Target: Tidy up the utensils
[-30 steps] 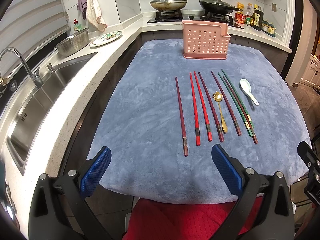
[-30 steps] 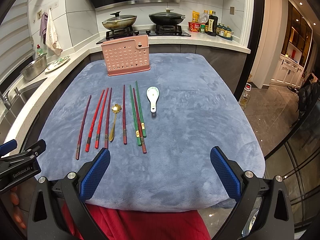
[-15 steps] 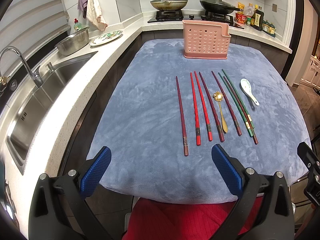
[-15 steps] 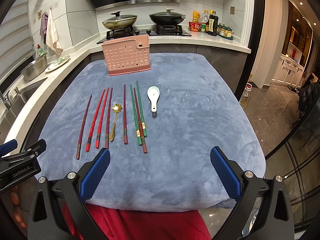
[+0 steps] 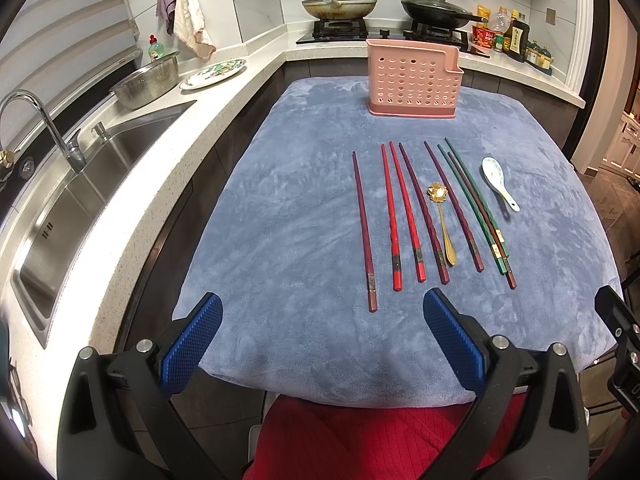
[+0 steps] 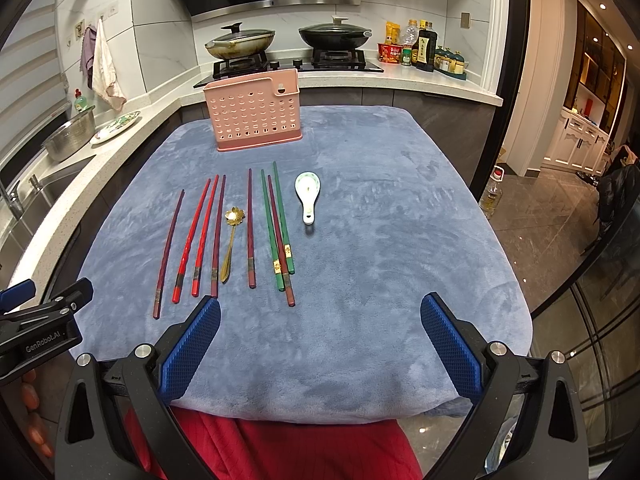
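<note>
On the blue-grey cloth in front of me the utensils lie in a row, handles toward me and tips toward the far end. From my left: one dark red chopstick by itself, then two bright red chopsticks side by side, then another dark red one just beside them. Next comes a small gold spoon with a flower-shaped bowl, then a further dark red stick, and then the green chopsticks with a dark red stick lying between them, all three touching or nearly so. A white ceramic spoon sits at the right end, a little apart from the green pair, bowl pointing away from me.

Beyond the row, well apart from it, a pink perforated holder stands upright near the far edge of the cloth. I cannot see inside it.

My left gripper hovers over the near edge of the cloth, jaws spread wide and holding nothing; its right finger is near the butt ends of the left sticks. My right gripper is likewise spread wide and empty, over the near right part of the cloth.

To my left run a counter with a steel sink, a colander and a patterned plate. Two lidded pans sit on the stove behind the holder.
</note>
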Demonstrator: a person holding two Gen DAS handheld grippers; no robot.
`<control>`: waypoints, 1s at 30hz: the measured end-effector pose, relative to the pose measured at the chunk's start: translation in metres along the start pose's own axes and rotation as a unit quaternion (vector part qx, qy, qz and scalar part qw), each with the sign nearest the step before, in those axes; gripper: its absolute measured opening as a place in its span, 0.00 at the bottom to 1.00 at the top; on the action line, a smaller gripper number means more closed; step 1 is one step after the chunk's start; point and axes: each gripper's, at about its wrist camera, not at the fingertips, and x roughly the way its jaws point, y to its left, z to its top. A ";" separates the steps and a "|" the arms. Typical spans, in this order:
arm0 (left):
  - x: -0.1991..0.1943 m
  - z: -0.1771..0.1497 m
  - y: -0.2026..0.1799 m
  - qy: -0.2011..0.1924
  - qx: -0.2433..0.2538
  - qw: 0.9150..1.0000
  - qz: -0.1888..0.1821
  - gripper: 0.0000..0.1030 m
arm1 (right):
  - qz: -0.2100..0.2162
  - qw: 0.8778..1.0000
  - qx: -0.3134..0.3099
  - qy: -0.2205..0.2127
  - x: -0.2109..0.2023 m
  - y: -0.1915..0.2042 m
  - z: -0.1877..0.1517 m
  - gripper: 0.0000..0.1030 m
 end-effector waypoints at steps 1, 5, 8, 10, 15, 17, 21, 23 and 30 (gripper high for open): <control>0.000 0.000 0.000 0.000 0.000 1.000 0.000 0.93 | 0.000 1.000 0.000 0.000 0.000 -0.001 -0.001 0.93; 0.003 0.000 0.002 0.004 -0.002 1.000 -0.001 0.93 | 0.001 1.000 0.001 0.003 0.000 0.004 0.002 0.93; 0.008 0.001 0.002 0.011 -0.005 1.000 -0.002 0.93 | 0.003 1.000 0.002 0.005 0.000 0.008 -0.002 0.93; 0.013 0.002 0.003 0.015 -0.009 1.000 -0.007 0.93 | 0.004 1.000 0.004 0.008 0.003 0.006 -0.002 0.93; 0.034 0.004 0.011 0.035 -0.023 0.999 -0.021 0.93 | 0.005 1.000 0.009 0.019 0.015 -0.001 -0.003 0.93; 0.046 0.004 0.013 0.046 -0.028 0.998 -0.027 0.93 | 0.006 1.000 0.010 0.025 0.023 -0.003 -0.003 0.93; 0.068 0.002 0.013 0.059 -0.029 0.997 -0.043 0.93 | 0.009 0.999 0.014 0.038 0.037 -0.005 -0.004 0.93; 0.079 0.003 0.010 0.066 -0.026 0.997 -0.043 0.93 | 0.010 0.999 0.014 0.043 0.045 -0.005 -0.004 0.93; 0.119 -0.002 0.004 0.100 -0.014 0.994 -0.045 0.78 | 0.009 0.998 0.017 0.060 0.069 -0.005 -0.001 0.93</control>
